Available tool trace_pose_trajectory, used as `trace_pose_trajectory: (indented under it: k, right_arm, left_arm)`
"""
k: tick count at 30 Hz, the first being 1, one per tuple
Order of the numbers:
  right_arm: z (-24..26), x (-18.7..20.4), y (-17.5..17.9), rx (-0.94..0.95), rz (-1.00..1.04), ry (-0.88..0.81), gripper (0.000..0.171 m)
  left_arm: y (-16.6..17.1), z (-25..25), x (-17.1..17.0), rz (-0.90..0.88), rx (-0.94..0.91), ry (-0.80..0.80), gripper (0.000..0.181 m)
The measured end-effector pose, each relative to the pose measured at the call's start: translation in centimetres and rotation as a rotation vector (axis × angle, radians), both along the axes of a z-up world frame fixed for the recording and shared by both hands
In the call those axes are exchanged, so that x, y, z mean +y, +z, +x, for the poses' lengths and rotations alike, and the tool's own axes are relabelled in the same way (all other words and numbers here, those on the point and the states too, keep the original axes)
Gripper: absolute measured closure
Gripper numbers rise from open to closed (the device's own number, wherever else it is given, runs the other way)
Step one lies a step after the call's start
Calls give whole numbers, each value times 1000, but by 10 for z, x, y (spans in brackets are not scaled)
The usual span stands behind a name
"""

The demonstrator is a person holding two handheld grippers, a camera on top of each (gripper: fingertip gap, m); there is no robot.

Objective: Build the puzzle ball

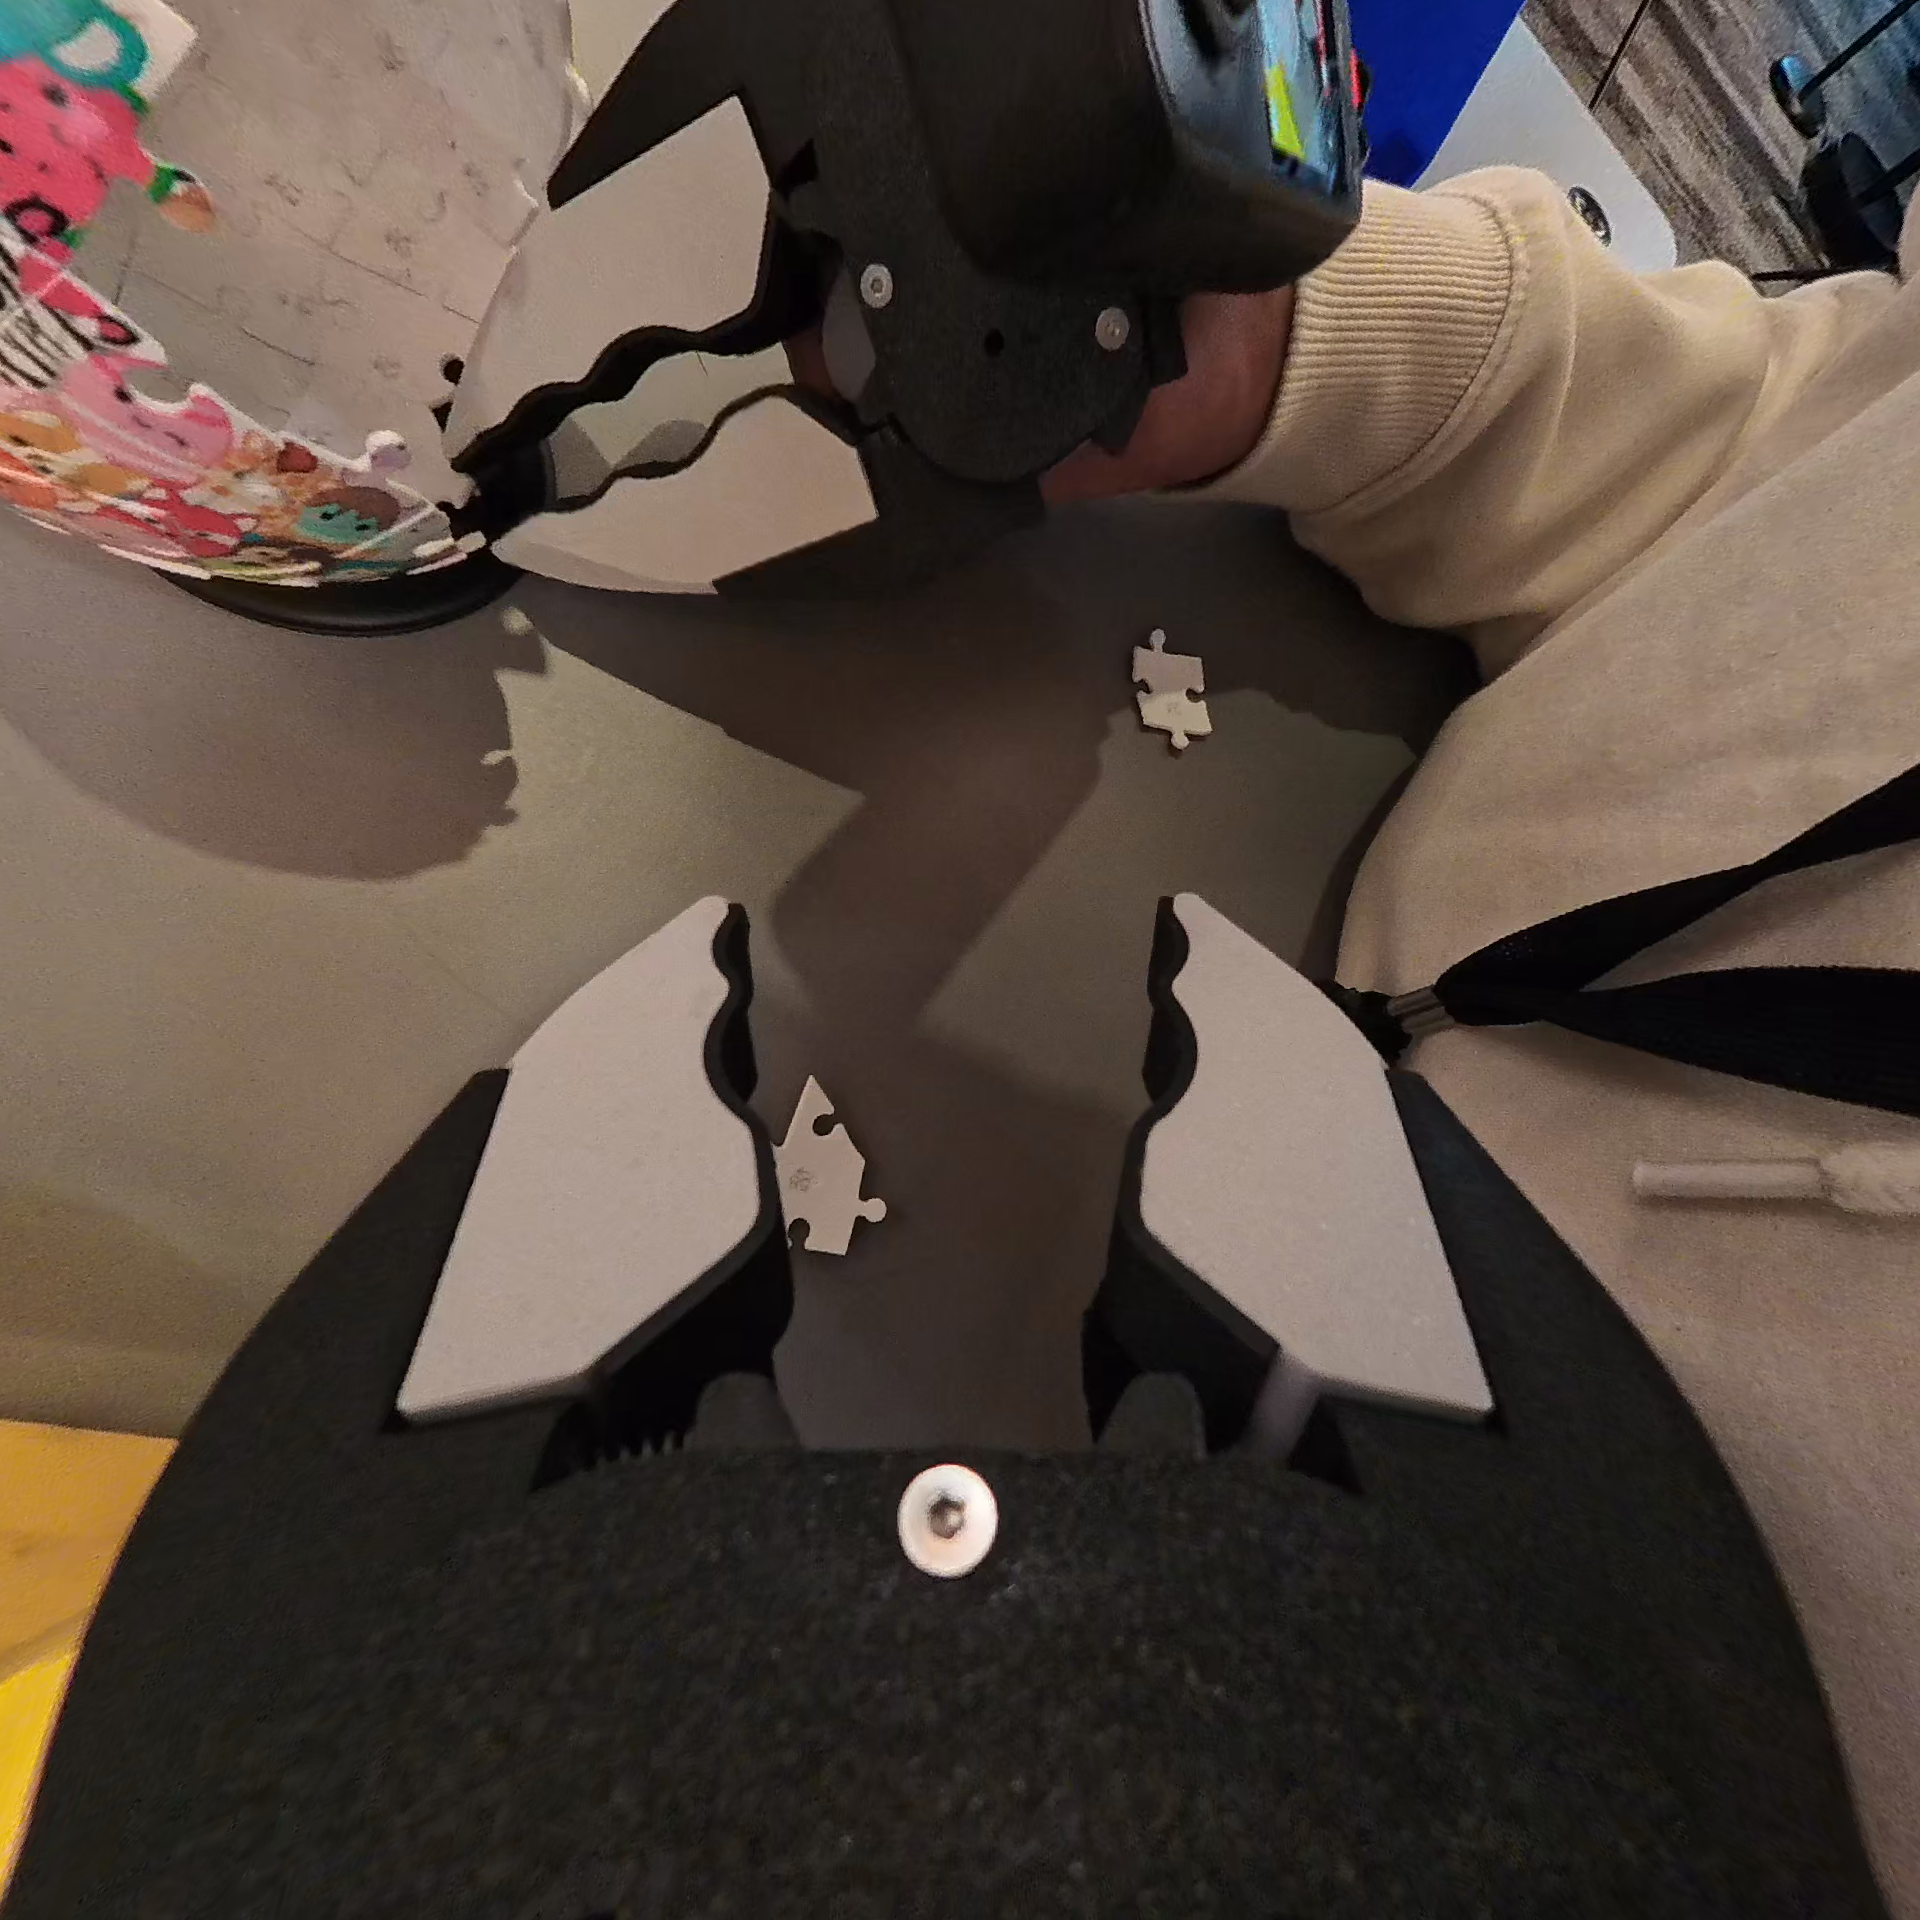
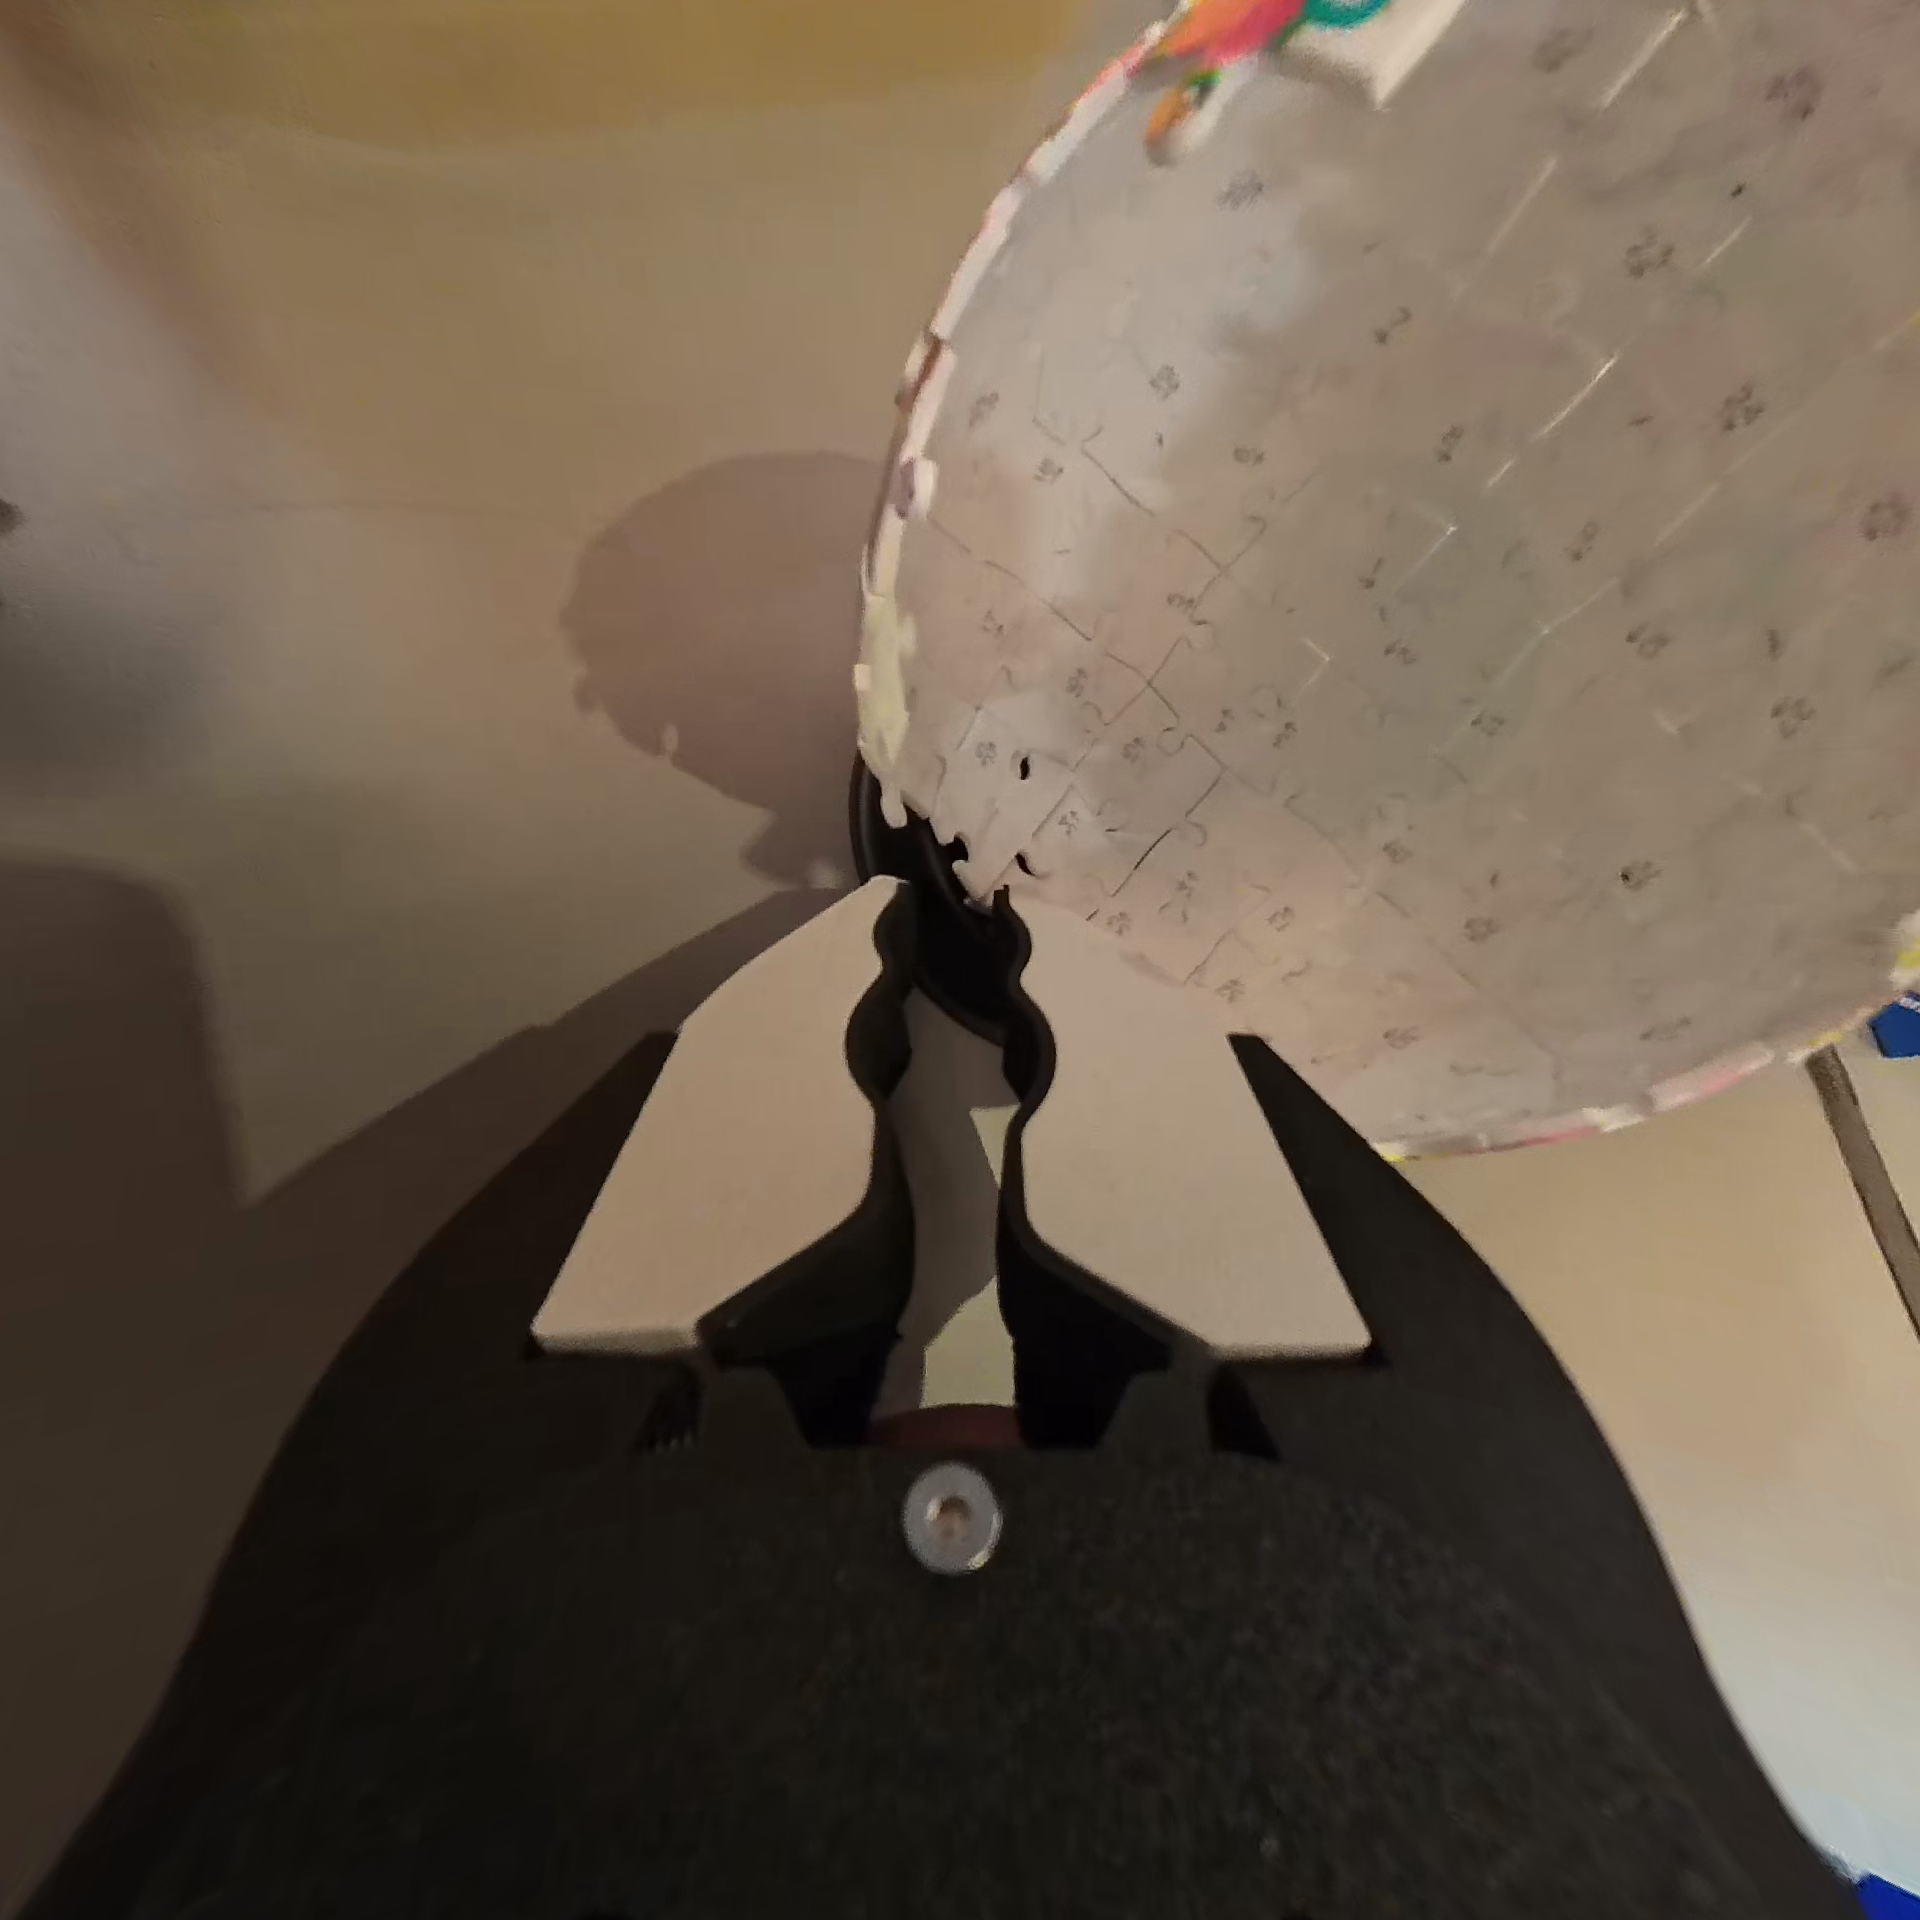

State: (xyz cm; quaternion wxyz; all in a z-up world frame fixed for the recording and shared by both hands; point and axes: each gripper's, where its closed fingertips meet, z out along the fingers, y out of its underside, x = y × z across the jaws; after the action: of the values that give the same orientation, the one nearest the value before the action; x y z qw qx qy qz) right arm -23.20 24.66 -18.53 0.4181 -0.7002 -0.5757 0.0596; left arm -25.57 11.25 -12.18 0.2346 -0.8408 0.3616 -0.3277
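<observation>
The partly built puzzle ball (image 1: 270, 239) is an open shell, colourful outside and white inside, on a black ring stand (image 1: 364, 613) at the far left. My right gripper (image 1: 473, 499) has its fingertips closed together on the shell's lower rim. The right wrist view shows that rim (image 2: 977, 862) at the gripper (image 2: 948, 896), with the white inside of the ball (image 2: 1403, 571) to the right. My left gripper (image 1: 951, 935) is open and empty low over the table. A loose white piece (image 1: 826, 1174) lies by its left finger. Two joined white pieces (image 1: 1172, 688) lie farther off.
A person's cream sleeve (image 1: 1455, 416) and body fill the right side, with a black strap (image 1: 1662, 997) and a white drawstring end (image 1: 1745, 1179). The grey table (image 1: 312, 987) spreads left of my left gripper. A yellow surface (image 1: 52, 1538) shows at the lower left. My right tips are about 15 centimetres from the loose white piece (image 1: 826, 1174), my left tips only 8 centimetres.
</observation>
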Motion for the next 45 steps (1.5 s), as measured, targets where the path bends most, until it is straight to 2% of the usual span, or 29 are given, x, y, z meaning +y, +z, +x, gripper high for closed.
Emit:
trace_pose_trajectory:
  k: [8, 45]
  right_arm:
    - [-1, -1, 3, 11, -2, 13, 167]
    - [-1, -1, 4, 67, -120, -43, 167]
  left_arm:
    - [0, -1, 0, -5, -1, 4, 108]
    - [-1, -2, -2, -11, -6, 8, 108]
